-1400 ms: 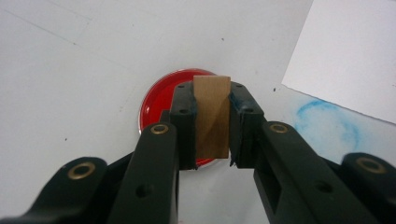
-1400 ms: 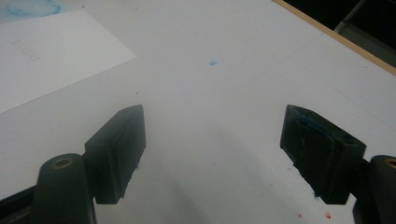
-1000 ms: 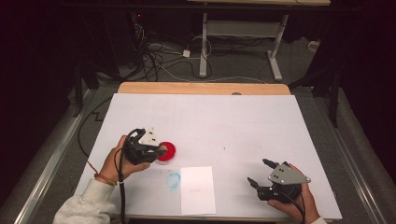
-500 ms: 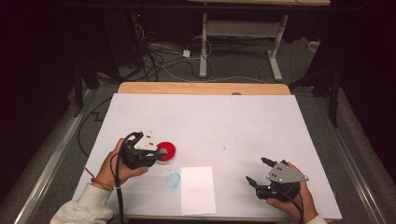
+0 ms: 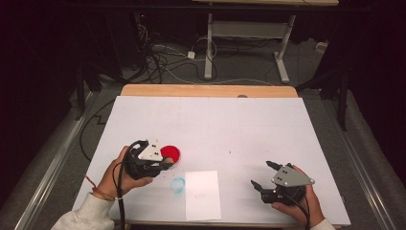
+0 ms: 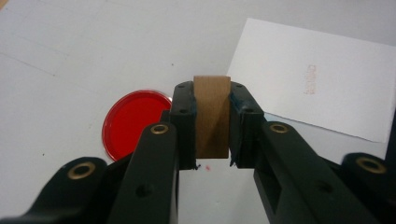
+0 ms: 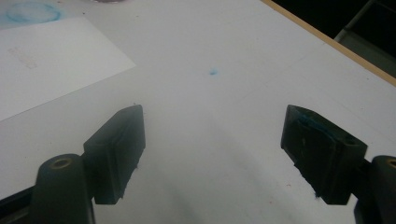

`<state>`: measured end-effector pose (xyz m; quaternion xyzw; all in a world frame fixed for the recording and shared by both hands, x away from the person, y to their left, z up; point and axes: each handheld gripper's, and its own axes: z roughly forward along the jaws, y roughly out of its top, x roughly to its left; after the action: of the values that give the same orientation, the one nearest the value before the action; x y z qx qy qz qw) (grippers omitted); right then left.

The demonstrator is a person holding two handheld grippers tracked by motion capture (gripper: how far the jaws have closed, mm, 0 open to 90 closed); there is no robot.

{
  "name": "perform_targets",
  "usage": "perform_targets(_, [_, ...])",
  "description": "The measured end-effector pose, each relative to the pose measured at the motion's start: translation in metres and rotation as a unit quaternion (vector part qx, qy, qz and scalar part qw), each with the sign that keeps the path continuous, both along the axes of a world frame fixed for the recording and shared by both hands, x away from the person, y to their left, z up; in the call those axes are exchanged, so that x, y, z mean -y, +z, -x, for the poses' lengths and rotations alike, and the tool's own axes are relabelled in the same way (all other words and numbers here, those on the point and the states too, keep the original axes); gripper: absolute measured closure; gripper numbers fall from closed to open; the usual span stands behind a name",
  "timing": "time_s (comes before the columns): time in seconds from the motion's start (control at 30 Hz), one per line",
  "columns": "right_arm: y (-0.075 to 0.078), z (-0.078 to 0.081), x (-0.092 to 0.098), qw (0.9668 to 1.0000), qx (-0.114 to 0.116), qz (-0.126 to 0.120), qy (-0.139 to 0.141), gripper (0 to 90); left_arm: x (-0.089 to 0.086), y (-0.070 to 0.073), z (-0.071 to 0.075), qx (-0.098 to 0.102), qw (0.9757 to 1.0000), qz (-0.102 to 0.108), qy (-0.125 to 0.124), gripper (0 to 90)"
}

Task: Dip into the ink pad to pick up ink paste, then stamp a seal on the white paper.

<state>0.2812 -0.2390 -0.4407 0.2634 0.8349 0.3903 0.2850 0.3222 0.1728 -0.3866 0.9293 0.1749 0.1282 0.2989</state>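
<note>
While jaws clamp wooden block (image 6: 211, 116), red dish (image 6: 133, 124) beside, paper sheet (image 6: 317, 79) near

The left gripper (image 5: 165, 163), clamped on a small wooden block (image 6: 211, 116), drifted slightly toward the person's left and a little away from the white paper sheet (image 5: 203, 194), uncovering more of the red dish (image 5: 171, 154) it had partly hidden.

White bench cover (image 5: 210, 124) mid-frame, wooden bench edge (image 5: 206, 90) above it, blue ring stain (image 5: 177, 184) lower centre, small blue speck (image 5: 230, 153) right of centre, tangled floor cables (image 5: 163, 57) upper left, white desk frame (image 5: 249, 33) top centre.
</note>
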Motion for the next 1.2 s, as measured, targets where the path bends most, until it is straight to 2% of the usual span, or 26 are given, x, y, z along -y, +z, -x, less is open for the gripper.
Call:
perform_targets(0.1, [0.002,0.000,0.000,1.0000,0.006,-0.004,0.001,22.3,0.005,0.001,0.005,-0.002,0.9999,-0.005,-0.009,73.4])
perform_targets(0.5, [0.001,0.001,0.002,1.0000,0.004,-0.003,-0.002,22.3,0.030,-0.001,0.015,-0.015,0.9982,-0.022,-0.053,73.4])
perform_targets(0.83, [0.000,0.004,0.002,1.0000,0.001,0.003,0.000,22.8,0.056,-0.013,0.021,-0.036,0.9936,-0.044,-0.097,73.4])
perform_targets(0.9, [0.000,0.004,0.001,1.0000,0.000,0.004,0.000,22.6,0.059,-0.015,0.021,-0.042,0.9934,-0.041,-0.099,73.4])
perform_targets(1.07, [-0.001,0.004,0.000,1.0000,-0.003,0.007,0.004,22.4,0.070,-0.024,0.022,-0.056,0.9907,-0.048,-0.114,73.4])
perform_targets(1.2, [-0.002,0.004,0.000,0.9999,-0.005,0.009,0.003,22.3,0.078,-0.031,0.021,-0.070,0.9898,-0.050,-0.114,73.3])
